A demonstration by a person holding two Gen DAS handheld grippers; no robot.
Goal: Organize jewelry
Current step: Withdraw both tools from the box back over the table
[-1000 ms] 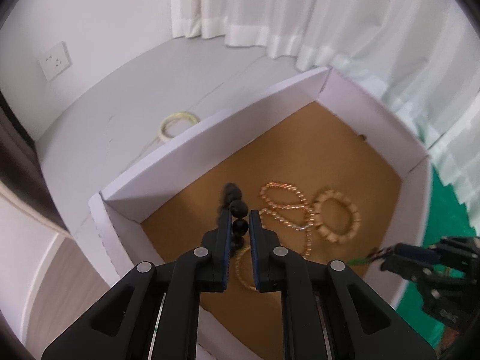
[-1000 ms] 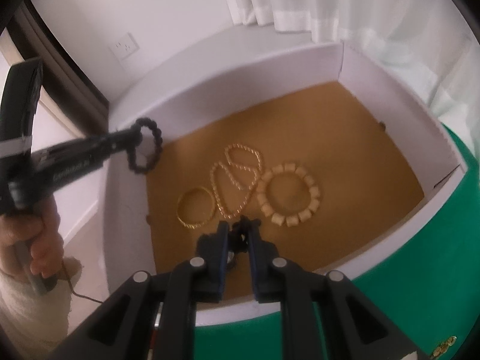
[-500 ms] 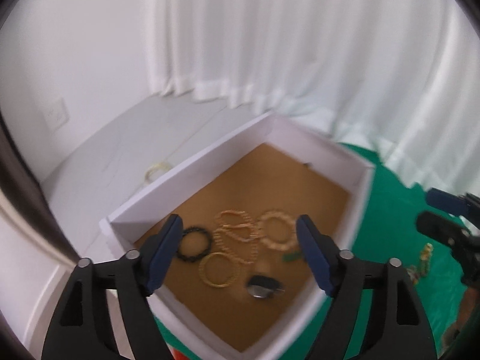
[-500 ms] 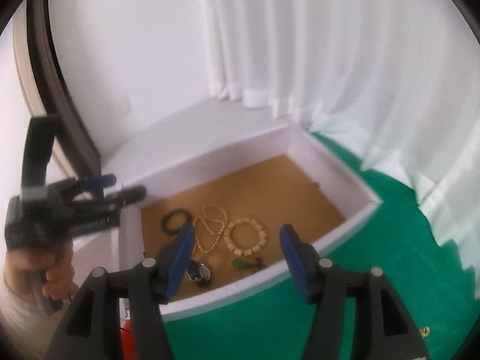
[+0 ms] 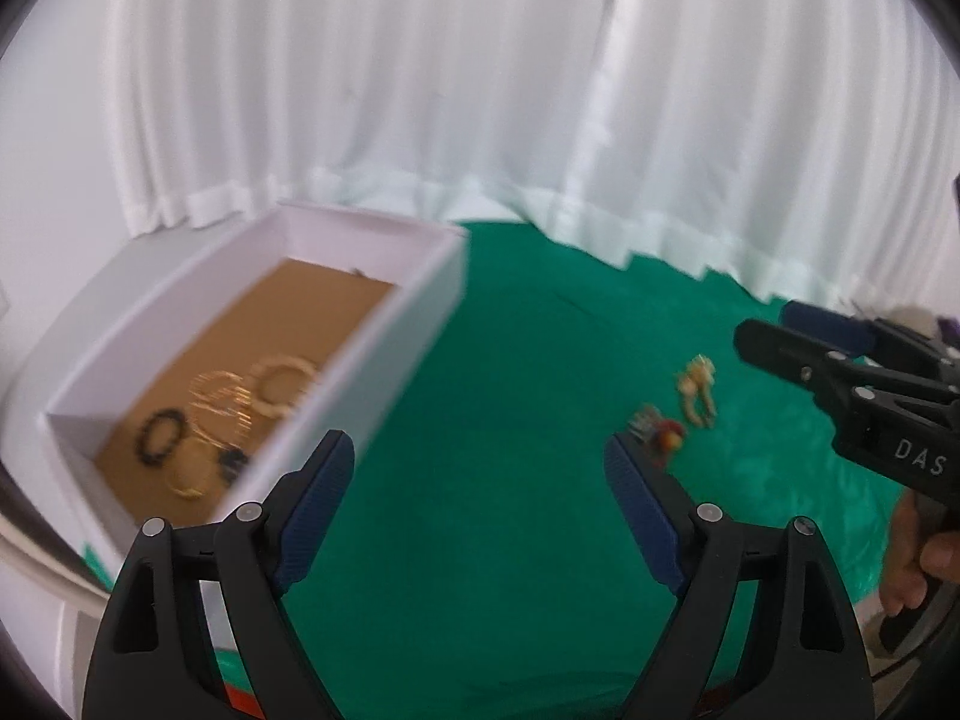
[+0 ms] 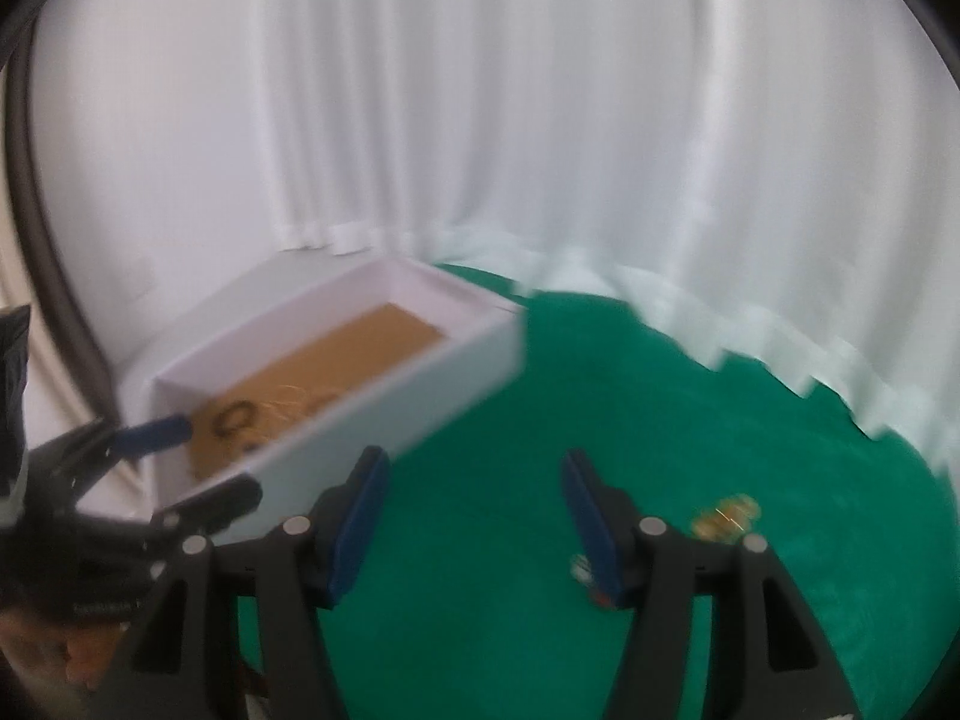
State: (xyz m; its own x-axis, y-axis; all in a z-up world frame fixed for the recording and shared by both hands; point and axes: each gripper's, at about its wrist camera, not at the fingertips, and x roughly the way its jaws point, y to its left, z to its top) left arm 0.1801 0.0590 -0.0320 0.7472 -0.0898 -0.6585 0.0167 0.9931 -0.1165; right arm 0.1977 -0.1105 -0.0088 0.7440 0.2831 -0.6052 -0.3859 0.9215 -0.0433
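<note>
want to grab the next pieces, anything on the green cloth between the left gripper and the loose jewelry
Nothing visible: bare green cloth lies between the empty left gripper, jaws opening, and the loose jewelry.

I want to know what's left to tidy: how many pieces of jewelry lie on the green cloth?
2 visible: a gold piece and, beside it, a red-and-gold piece; blur may hide more.

Motion blur smears the box (image 5: 384, 354) and the bracelets (image 5: 228, 414) in it, so their beads cannot be told apart. The small pieces (image 5: 678, 414) on the green cloth (image 5: 510, 480) are too blurred to identify. In the right wrist view, the right claw (image 6: 474, 498) partly hides 1 piece (image 6: 581, 567).
</note>
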